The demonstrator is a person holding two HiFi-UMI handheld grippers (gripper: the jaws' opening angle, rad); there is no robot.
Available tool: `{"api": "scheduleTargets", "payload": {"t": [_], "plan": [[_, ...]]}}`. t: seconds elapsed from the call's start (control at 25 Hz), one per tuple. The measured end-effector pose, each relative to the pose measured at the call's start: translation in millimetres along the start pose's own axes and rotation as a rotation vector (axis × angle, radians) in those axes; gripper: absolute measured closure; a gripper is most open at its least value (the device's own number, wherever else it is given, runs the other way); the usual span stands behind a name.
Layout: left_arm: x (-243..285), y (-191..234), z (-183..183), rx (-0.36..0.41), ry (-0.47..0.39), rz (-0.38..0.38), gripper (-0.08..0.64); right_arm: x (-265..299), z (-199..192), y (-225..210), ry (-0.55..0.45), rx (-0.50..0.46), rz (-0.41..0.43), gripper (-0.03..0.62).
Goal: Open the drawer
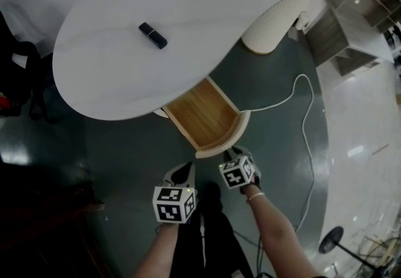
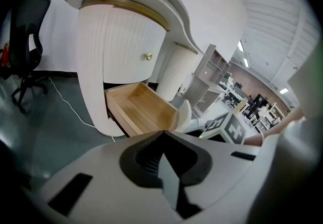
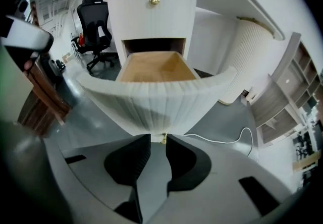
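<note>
Wooden-floored drawer with curved white ribbed front [image 1: 220, 143]: centre of head view, standing well out from under white oval desk top [image 1: 188, 7], bare wooden interior exposed. Small brass knob [image 3: 162, 137] on drawer front: lower centre of right gripper view, at tips of right gripper [image 3: 158, 140]; jaws parted wider than knob, no pad seen pressing, so apparently released. Left gripper [image 2: 162, 136]: lower centre of its view, jaws clenched together, empty, short of drawer. Task judged essentially done; left at most a little further travel

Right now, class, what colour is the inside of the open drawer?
The drawer is light tan wood inside, clearest in the head view.
</note>
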State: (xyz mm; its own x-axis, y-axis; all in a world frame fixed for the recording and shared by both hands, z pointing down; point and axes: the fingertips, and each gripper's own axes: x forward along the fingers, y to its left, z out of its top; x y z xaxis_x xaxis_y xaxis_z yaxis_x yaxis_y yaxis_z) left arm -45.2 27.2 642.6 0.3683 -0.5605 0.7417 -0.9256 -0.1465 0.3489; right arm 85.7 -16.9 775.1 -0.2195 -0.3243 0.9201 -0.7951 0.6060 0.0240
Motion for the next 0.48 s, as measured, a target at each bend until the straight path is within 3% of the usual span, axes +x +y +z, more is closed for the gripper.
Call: {"api": "scheduleTargets", "payload": {"t": [0.24, 0.48], "plan": [[-14, -9, 18, -0.006, -0.015, 0.004, 0.557, -39, 12, 6, -0.038, -0.011, 0.001, 0.502], [-30, -16, 35, -0.006, -0.025, 0.011, 0.557, -87, 25, 9, -0.097, 0.081, 0.010, 0.509]]}}
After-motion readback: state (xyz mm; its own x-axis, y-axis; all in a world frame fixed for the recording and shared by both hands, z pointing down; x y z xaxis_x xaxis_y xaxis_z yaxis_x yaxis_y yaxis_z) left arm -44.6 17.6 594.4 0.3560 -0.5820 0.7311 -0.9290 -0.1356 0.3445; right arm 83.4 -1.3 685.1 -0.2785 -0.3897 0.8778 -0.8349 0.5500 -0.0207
